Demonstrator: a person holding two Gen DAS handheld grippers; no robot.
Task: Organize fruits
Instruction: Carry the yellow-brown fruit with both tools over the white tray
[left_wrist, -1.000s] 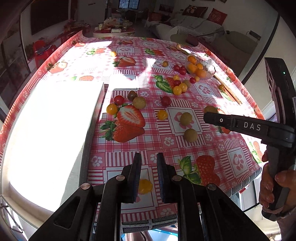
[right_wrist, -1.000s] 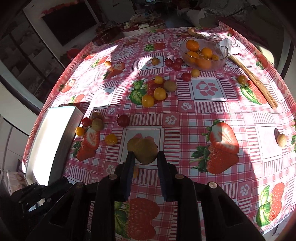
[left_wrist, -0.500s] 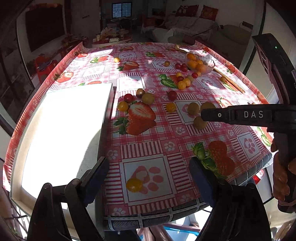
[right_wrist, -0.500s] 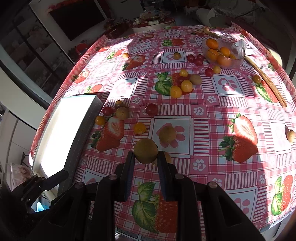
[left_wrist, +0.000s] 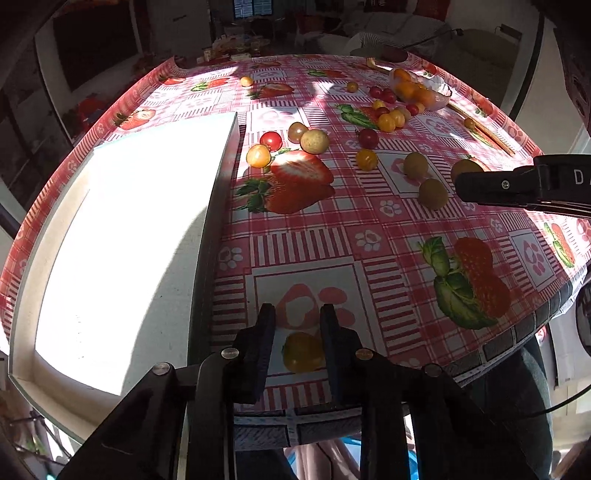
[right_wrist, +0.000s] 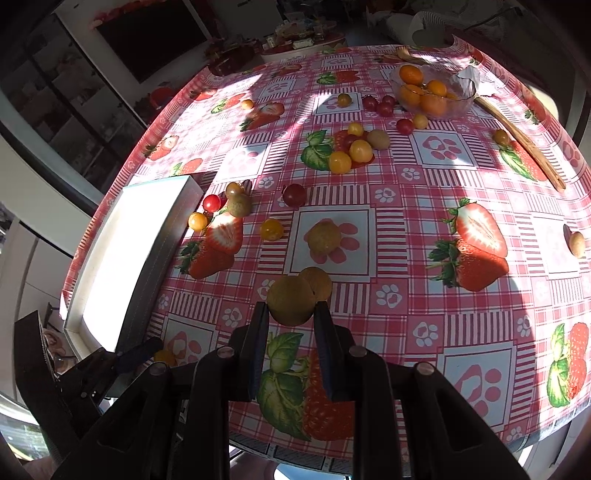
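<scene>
Sitting left of the left gripper (left_wrist: 297, 325) is a big white tray (left_wrist: 122, 236); loose tomatoes (left_wrist: 271, 141) lie scattered ahead on the strawberry-print tabletop (left_wrist: 369, 236); "D" shows on the right gripper (right_wrist: 290, 319) body; that one pinches a brownish-green round fruit (right_wrist: 291, 300), lifted; the left one's closed around a yellow tomato (left_wrist: 303, 351), whether touching I can't tell.

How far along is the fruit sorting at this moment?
Early. The glass bowl holds several oranges, but the white tray looks bare. The right gripper grips a brown-green fruit; the left gripper straddles a yellow tomato. Many tomatoes and fruits lie loose on the tablecloth.
</scene>
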